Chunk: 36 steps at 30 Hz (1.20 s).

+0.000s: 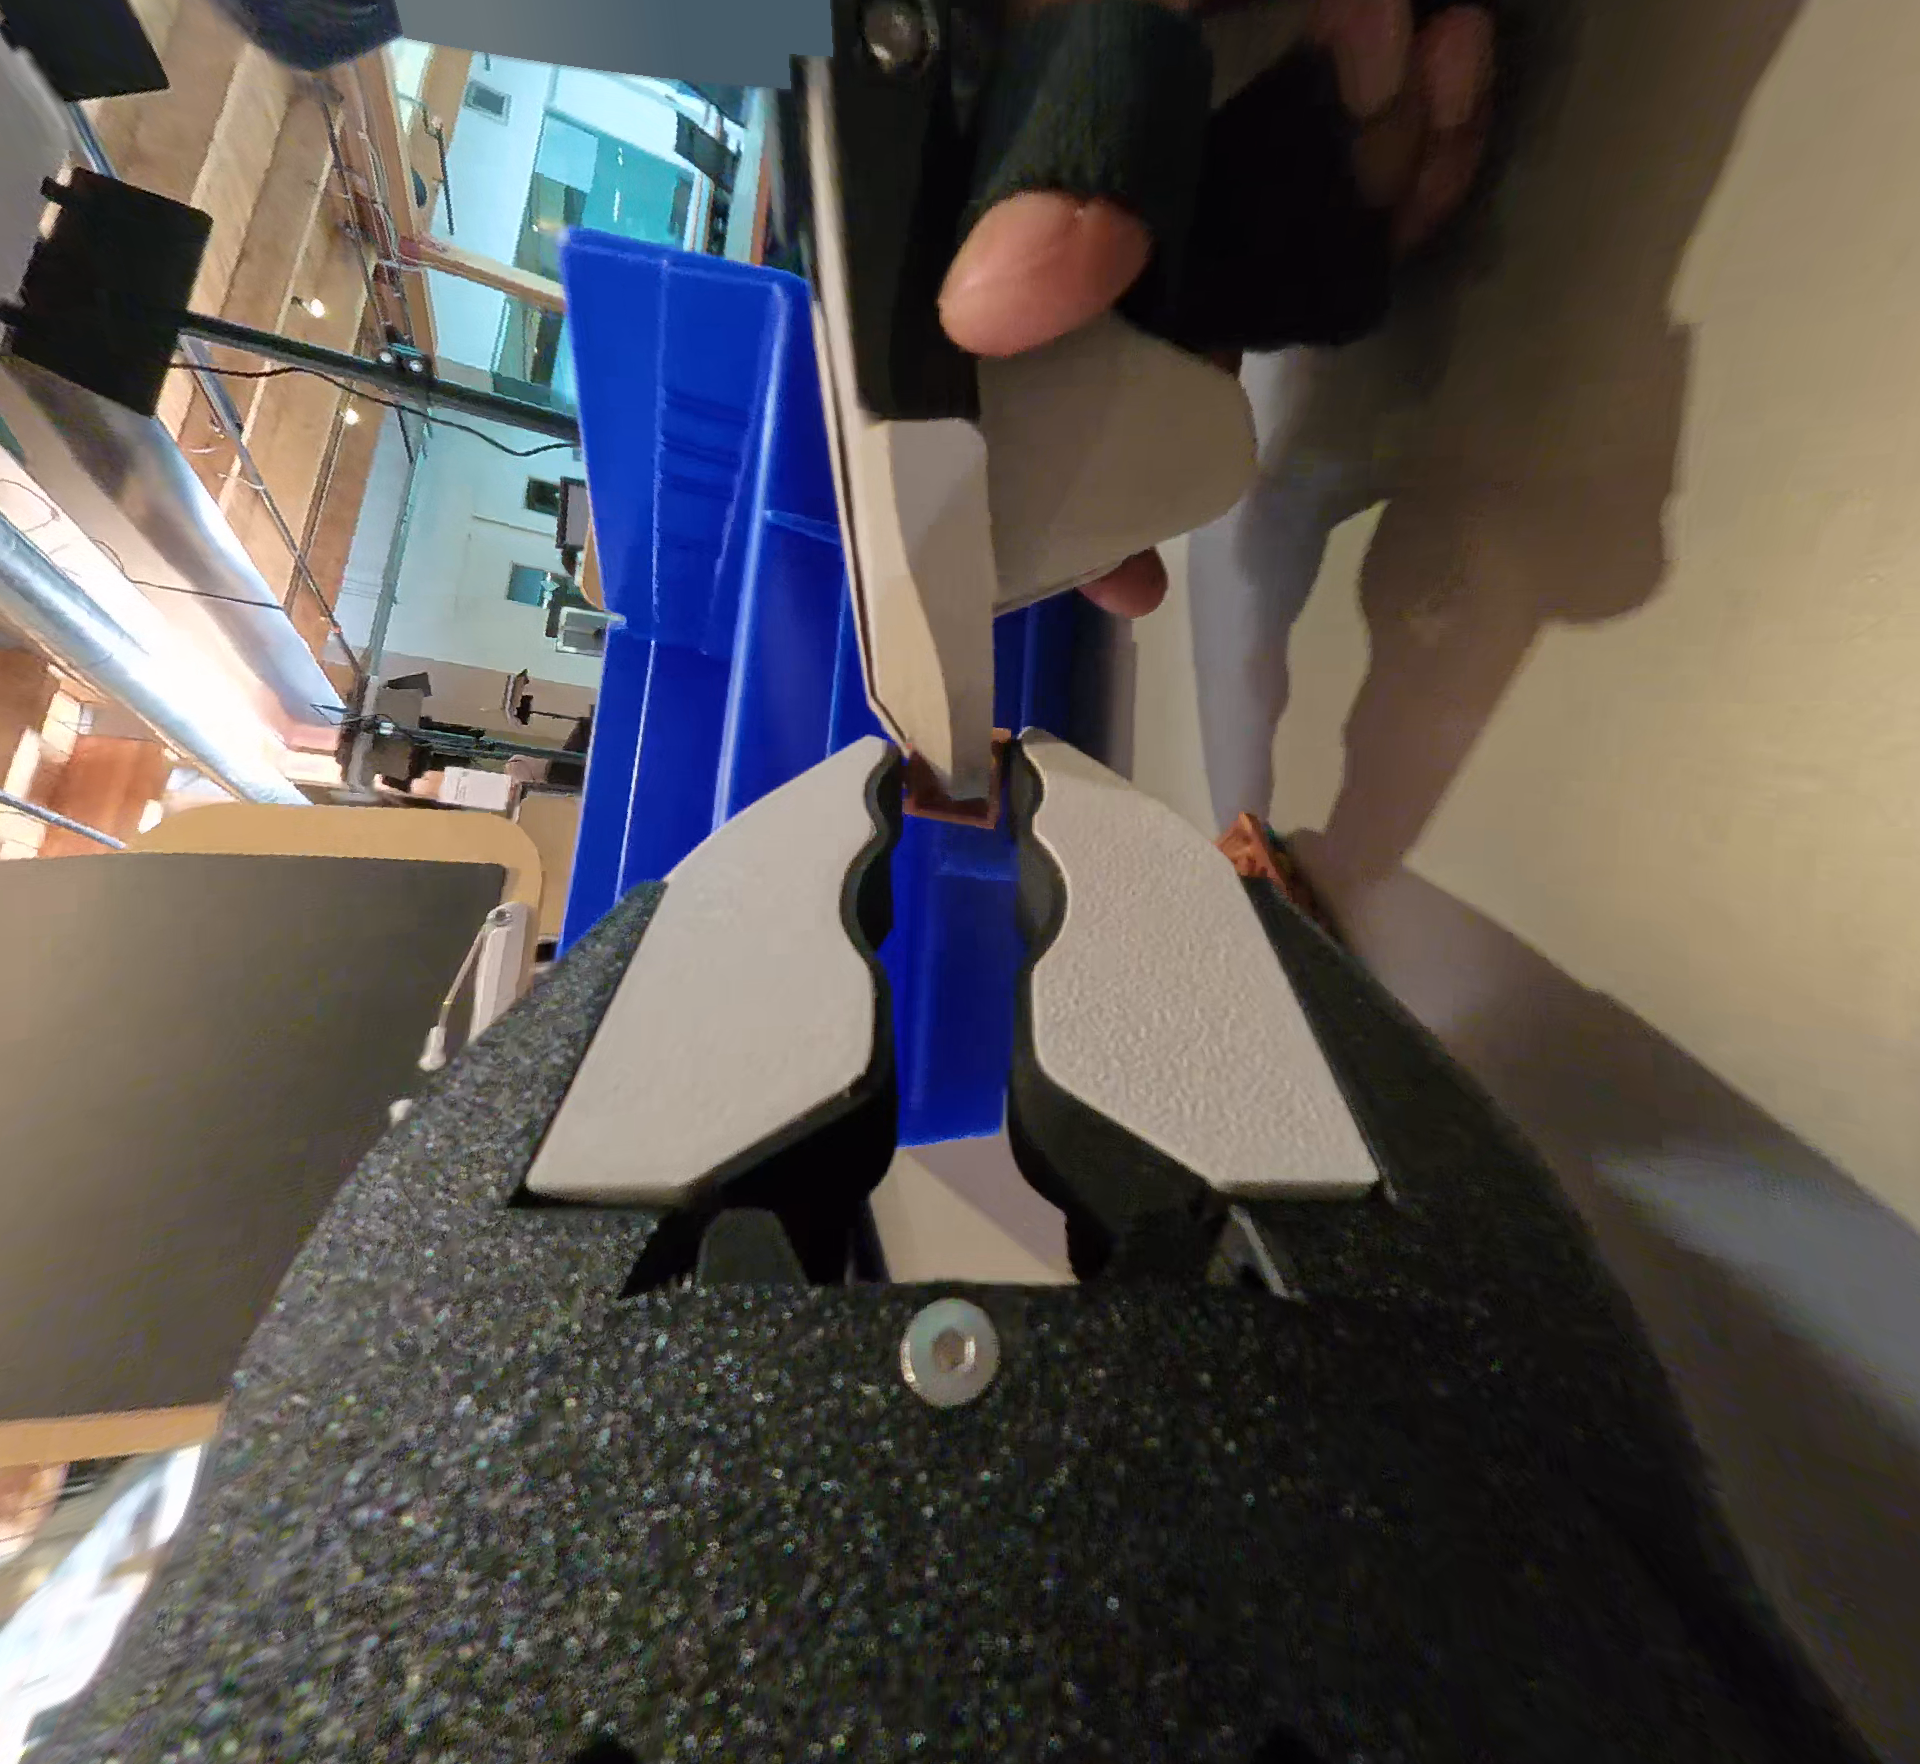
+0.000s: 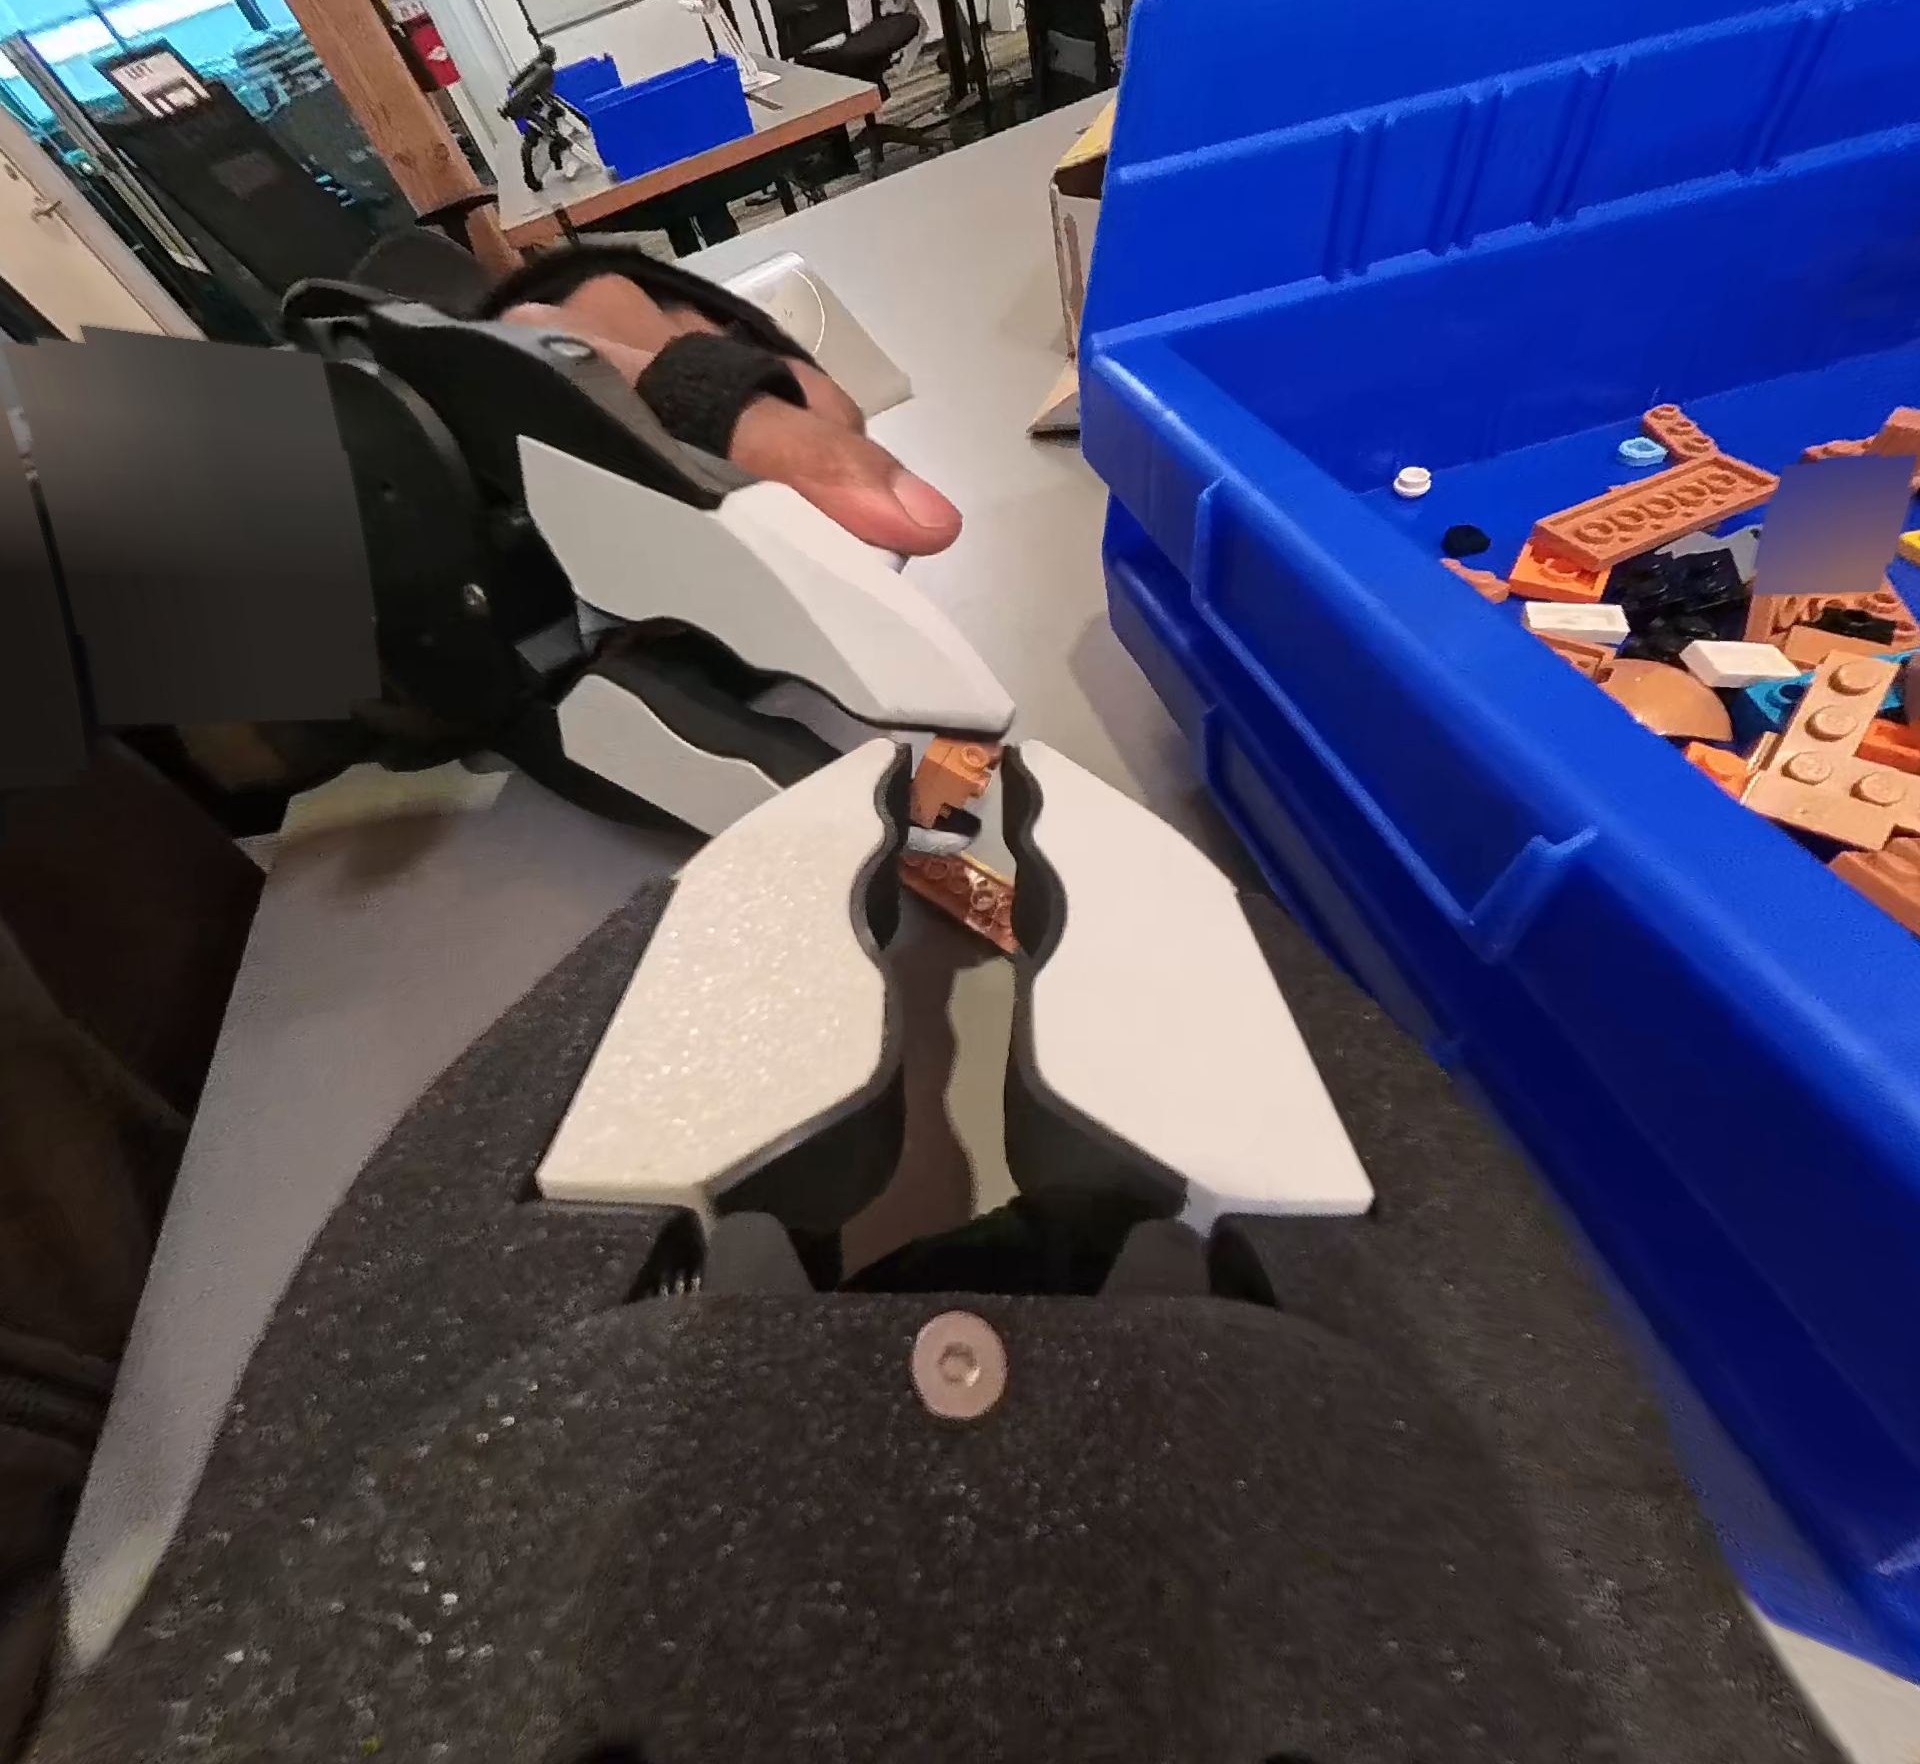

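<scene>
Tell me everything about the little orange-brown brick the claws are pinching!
The little orange-brown brick is a plastic toy building piece with round studs on one face. It sits tilted, up off the grey table, squeezed at the tips of the right claw. The left claw comes in from the left and its tip touches the brick too. Most of it is hidden by the grey fingers. A longer reddish studded plate shows just below it; I cannot tell whether they are joined.
</scene>
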Tool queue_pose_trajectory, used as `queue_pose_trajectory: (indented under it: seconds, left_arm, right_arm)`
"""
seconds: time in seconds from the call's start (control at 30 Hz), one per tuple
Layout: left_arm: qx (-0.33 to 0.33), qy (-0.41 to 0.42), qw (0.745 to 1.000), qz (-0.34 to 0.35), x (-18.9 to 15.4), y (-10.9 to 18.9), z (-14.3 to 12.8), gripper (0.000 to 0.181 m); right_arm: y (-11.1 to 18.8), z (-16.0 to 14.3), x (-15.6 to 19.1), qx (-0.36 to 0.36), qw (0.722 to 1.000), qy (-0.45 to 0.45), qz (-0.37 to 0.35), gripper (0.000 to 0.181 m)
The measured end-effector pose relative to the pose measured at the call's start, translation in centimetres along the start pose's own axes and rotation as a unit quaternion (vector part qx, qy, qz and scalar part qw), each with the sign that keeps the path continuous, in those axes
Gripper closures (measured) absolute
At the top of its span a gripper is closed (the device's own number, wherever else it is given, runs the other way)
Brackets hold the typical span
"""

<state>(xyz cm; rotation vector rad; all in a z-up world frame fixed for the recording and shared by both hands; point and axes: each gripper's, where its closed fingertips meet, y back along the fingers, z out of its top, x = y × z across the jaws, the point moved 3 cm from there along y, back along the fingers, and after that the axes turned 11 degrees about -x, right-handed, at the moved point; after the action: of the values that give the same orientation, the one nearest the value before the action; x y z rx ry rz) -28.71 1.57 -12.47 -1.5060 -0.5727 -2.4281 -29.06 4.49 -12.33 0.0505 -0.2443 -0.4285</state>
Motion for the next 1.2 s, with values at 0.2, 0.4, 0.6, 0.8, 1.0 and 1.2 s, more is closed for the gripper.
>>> queue_pose_trajectory:
  seconds: [0.2,0.4,0.6,0.8,1.0,1.2]
  left_arm:
    - [-0.102,0.172,0.980,-0.001,1.4,1.0,0.3,0.152]
    - [-0.220,0.277,0.935,-0.006,2.4,2.0,2.0,0.150]
    - [-0.263,0.224,0.938,-0.022,1.6,2.5,3.9,0.154]
    - [-0.270,0.176,0.946,-0.023,1.2,2.7,4.4,0.158]
    - [-0.264,0.141,0.954,-0.015,1.0,2.7,4.5,0.159]
    - [-0.258,0.102,0.961,-0.012,0.7,2.7,4.7,0.160]
  right_arm:
    - [0.9,2.0,0.6,-0.078,0.990,-0.073,0.093,0.166]
    - [1.8,3.0,2.9,-0.123,0.958,-0.140,0.218,0.169]
    - [1.9,2.5,4.6,-0.101,0.941,-0.159,0.280,0.169]
    - [2.0,2.2,5.2,-0.080,0.931,-0.181,0.305,0.169]
    - [2.0,2.0,5.4,-0.063,0.922,-0.211,0.320,0.169]
    - [1.9,1.6,5.6,-0.047,0.918,-0.219,0.326,0.169]
